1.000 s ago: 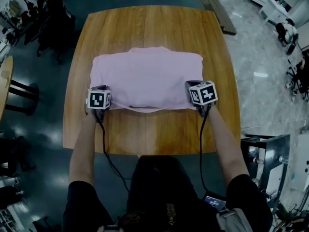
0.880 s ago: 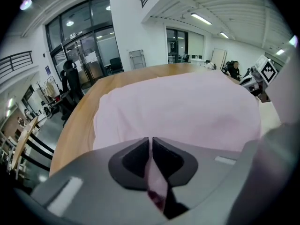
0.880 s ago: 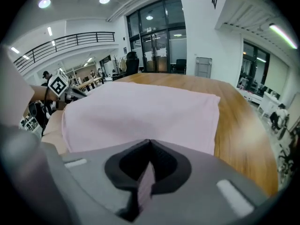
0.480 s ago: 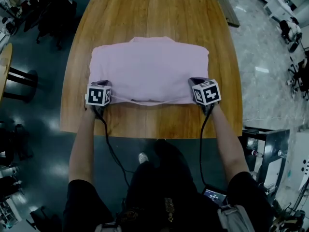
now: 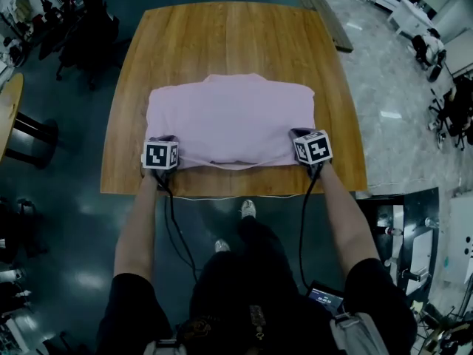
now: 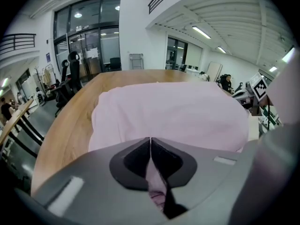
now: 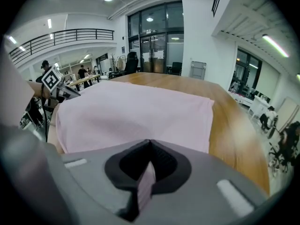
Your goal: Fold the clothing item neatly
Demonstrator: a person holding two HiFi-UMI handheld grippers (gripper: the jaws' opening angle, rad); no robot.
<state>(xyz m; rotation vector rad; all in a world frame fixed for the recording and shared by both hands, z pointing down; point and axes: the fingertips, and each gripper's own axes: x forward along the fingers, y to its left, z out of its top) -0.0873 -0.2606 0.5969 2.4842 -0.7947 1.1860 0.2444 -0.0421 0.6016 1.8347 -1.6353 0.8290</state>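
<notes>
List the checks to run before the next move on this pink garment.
1. Left tool shut on the pink garment at a near corner: ok.
2. Right tool shut on the other near corner: ok.
3. Both tools level with each other: ok.
4. Near hem taut between them: not ok, it sags.
5. Bare table beyond the garment for the fold: ok.

Black short-sleeved top; grey left gripper, right gripper — marker cubes; black cables.
</notes>
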